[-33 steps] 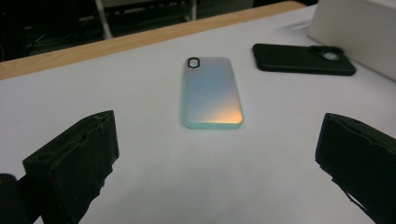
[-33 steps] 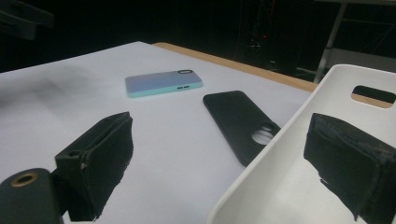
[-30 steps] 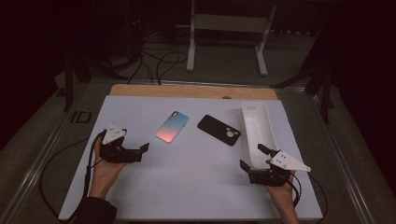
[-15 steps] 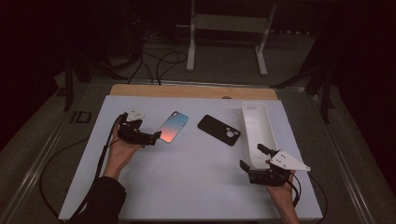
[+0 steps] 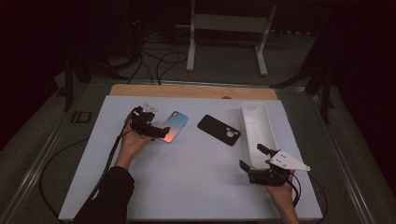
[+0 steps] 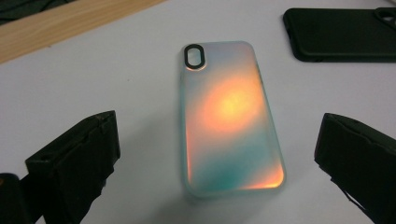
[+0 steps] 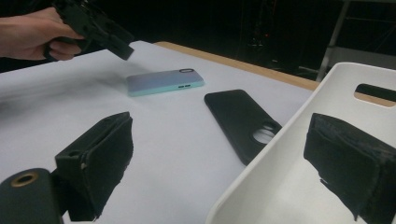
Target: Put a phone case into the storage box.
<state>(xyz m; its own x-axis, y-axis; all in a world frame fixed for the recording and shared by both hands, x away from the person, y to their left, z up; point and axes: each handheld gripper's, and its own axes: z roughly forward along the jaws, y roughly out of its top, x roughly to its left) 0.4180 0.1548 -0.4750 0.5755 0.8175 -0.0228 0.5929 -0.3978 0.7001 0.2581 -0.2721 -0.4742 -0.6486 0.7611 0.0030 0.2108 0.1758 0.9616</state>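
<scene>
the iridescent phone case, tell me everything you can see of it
The iridescent phone case is a frosted, translucent shell shading from pale blue through orange to teal, with a black-rimmed oval camera opening near one corner and small side buttons seen in the right gripper view. It lies flat, back up, on the white table, left of the black phone case and apart from it. The left gripper is at its near end with jaws open on either side, not gripping it.

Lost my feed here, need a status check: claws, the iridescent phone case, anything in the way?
Left claw open, at iridescent phone case, not gripping. Right claw open, idle by white tray. Black phone case lies apart; nothing in the way.
</scene>
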